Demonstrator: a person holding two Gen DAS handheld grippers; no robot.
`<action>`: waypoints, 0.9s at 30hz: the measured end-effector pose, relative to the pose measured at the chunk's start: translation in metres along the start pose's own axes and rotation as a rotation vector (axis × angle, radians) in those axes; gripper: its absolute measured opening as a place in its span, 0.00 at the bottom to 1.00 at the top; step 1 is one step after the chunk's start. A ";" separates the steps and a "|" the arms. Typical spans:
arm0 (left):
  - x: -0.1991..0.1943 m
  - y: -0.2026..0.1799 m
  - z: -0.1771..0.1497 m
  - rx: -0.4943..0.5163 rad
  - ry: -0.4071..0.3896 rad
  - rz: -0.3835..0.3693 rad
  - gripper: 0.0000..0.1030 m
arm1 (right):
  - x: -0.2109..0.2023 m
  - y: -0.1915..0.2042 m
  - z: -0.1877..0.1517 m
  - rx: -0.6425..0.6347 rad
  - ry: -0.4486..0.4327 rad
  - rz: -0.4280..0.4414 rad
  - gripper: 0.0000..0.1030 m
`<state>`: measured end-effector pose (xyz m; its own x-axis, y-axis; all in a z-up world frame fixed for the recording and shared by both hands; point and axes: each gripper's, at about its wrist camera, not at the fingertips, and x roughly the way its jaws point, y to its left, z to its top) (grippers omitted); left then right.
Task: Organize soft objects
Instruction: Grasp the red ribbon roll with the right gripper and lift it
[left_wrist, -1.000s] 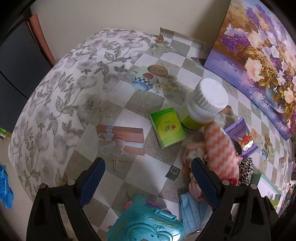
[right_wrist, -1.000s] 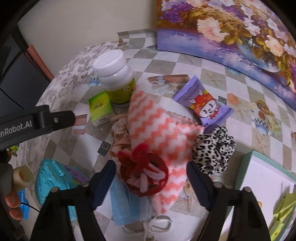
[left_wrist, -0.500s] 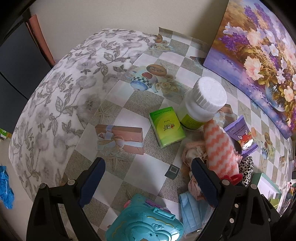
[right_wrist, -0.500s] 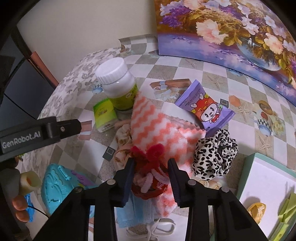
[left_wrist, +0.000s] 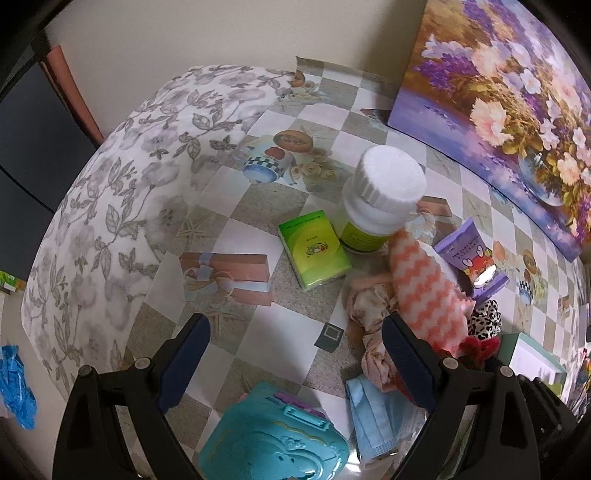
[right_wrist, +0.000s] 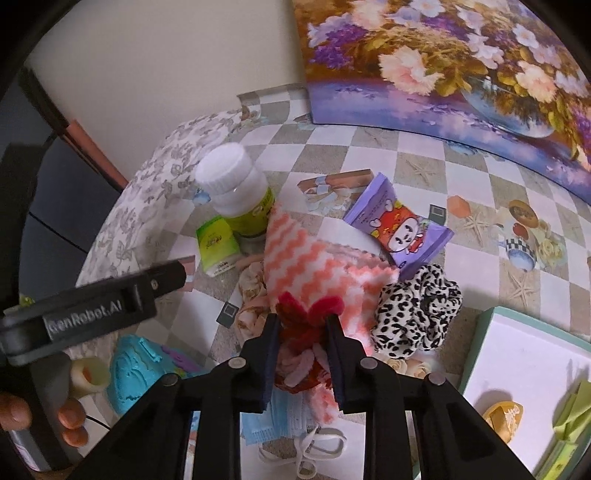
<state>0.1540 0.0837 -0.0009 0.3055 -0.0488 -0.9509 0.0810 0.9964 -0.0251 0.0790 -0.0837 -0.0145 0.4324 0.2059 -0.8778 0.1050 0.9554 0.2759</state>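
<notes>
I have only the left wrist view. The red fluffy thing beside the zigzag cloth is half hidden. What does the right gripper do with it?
Observer: The right gripper is closing its jaws, with the red fluffy thing between them.
Operator: What lies to the right of that cloth?
Observer: A leopard scrunchie, touching the zigzag cloth.
Operator: Is there any container nearby?
Observer: Yes, an open green-rimmed box on the right, with a yellow item inside.
</notes>
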 end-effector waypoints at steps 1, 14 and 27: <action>-0.001 -0.002 0.000 0.008 -0.001 0.000 0.92 | -0.005 -0.004 0.002 0.011 -0.012 0.000 0.25; 0.000 -0.058 -0.010 0.159 0.027 0.011 0.92 | -0.068 -0.078 0.016 0.164 -0.095 -0.087 0.25; 0.021 -0.119 -0.038 0.318 0.094 0.013 0.85 | -0.086 -0.112 0.009 0.254 -0.105 -0.049 0.25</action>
<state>0.1152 -0.0330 -0.0296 0.2210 -0.0153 -0.9752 0.3749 0.9244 0.0705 0.0380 -0.2106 0.0331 0.5106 0.1250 -0.8507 0.3436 0.8773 0.3351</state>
